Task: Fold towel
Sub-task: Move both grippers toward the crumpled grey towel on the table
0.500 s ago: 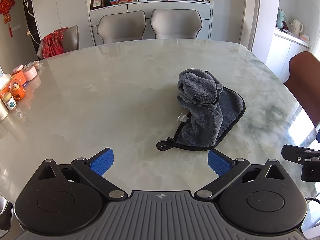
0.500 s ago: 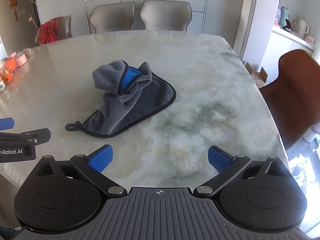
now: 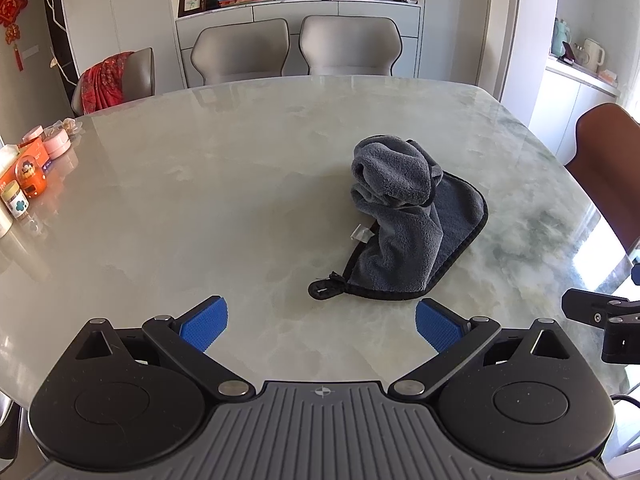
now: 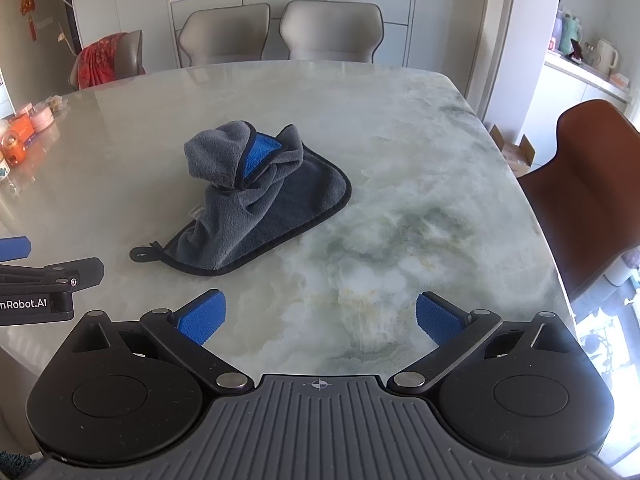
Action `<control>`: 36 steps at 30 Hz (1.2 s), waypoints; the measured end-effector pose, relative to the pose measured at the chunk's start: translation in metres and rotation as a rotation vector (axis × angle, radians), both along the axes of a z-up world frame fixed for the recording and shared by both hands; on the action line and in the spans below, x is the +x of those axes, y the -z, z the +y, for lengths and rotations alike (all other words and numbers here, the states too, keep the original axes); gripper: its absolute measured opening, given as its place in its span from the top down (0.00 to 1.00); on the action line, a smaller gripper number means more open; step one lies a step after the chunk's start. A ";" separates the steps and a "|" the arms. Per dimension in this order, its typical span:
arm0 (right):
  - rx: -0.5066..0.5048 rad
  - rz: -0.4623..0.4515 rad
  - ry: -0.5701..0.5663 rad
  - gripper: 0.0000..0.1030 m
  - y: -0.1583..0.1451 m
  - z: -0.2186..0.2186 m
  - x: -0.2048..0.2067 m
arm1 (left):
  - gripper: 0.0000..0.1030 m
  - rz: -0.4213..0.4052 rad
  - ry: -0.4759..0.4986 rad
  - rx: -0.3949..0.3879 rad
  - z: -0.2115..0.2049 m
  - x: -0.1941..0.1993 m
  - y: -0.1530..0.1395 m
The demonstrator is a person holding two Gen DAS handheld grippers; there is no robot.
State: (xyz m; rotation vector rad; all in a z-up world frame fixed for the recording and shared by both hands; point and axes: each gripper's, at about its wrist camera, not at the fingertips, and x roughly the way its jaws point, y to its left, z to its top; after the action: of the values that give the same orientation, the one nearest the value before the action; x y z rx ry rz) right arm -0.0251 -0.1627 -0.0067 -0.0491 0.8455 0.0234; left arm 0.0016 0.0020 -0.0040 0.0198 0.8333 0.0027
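The blue-padded fingers (image 3: 204,328) of the left gripper (image 3: 322,326) are held wide apart, with nothing between them, above the near part of the marble bench (image 3: 200,200). The fingers (image 4: 436,322) of the right gripper (image 4: 320,322) are likewise spread apart and nothing is gripped by them; bare marble is seen below.

The towel (image 3: 404,220) is found just ahead of the left gripper and slightly to its right, resting on the bench. From the right wrist view, the towel (image 4: 256,208) is seen ahead and to the left. It is grey with a black binding, and a patch of blue (image 4: 260,152) is exposed where the cloth is turned over. Its far part is bunched into a raised heap, while the near part is spread flat. A small black hanging loop (image 3: 324,289) is laid on the bench at the nearest corner, and a pale label (image 3: 362,233) is seen at the left edge. No finger is touching the cloth.

Small jars and an orange box (image 3: 30,168) are kept at the left edge of the bench, well apart from the towel. Grey chairs (image 3: 344,46) are set at the far side, and a brown chair (image 4: 592,196) at the right.
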 end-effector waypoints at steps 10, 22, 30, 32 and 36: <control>0.002 -0.001 -0.003 0.00 -0.003 -0.001 -0.002 | 0.01 0.000 -0.006 0.000 -0.001 0.000 0.000; 0.004 0.007 -0.002 0.00 -0.003 -0.001 -0.001 | 0.01 0.014 -0.006 -0.009 0.001 0.003 0.001; 0.011 0.019 -0.007 0.00 -0.001 -0.003 0.004 | 0.01 0.045 0.002 -0.012 0.002 0.011 0.005; 0.012 0.021 -0.009 0.00 -0.001 -0.003 0.006 | 0.01 0.050 0.012 -0.013 0.001 0.013 0.006; 0.008 0.030 -0.013 0.00 0.001 -0.005 0.011 | 0.01 0.055 0.028 -0.037 0.002 0.019 0.008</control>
State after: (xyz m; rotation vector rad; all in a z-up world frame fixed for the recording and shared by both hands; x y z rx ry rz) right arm -0.0144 -0.1681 -0.0076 -0.0470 0.8751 0.0399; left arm 0.0208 0.0035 -0.0124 -0.0034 0.8879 -0.0399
